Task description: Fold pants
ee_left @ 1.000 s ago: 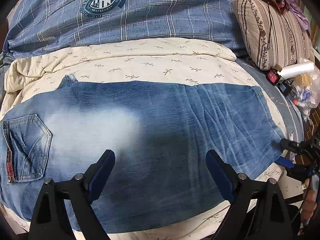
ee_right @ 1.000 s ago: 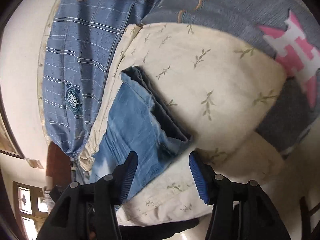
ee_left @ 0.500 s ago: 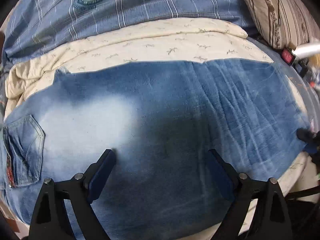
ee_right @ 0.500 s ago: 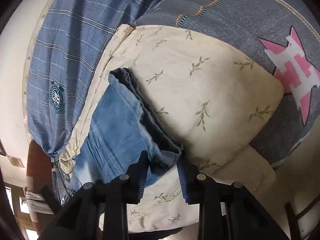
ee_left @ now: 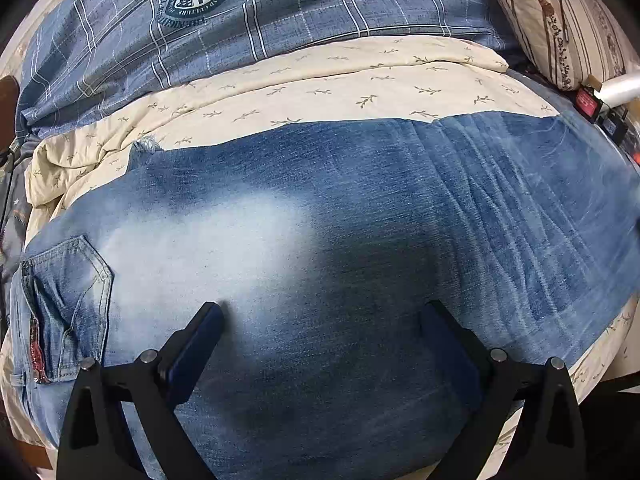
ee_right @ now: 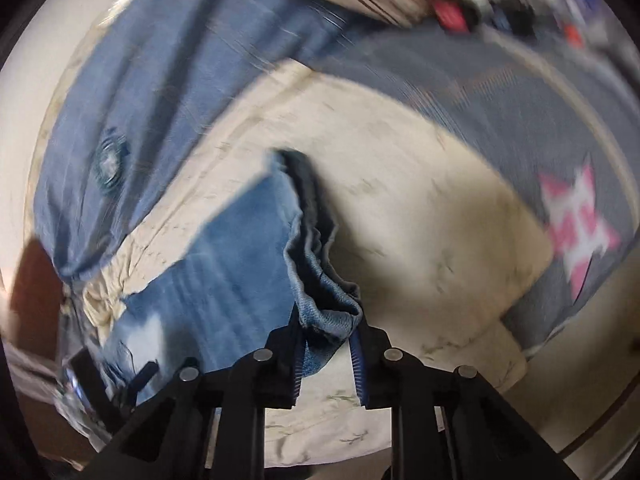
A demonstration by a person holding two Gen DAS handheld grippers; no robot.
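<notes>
Right gripper [ee_right: 328,354] jaws just closing, now clamped on the bunched hem of the jeans [ee_right: 240,256]; jeans lie flat on cream quilt [ee_right: 420,200]. Left gripper [ee_left: 320,320] jaws just opening, spread wide over jeans mid-leg, gripping nothing; back pocket [ee_left: 68,300] at far left

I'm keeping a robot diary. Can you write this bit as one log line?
step: lifting leg end | right gripper: just closed on jeans hem | left gripper: open above jeans | under: cream quilt

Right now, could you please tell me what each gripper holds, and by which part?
The right gripper has just closed on the faded blue denim pants at the leg hem; the left gripper holds nothing.
</notes>
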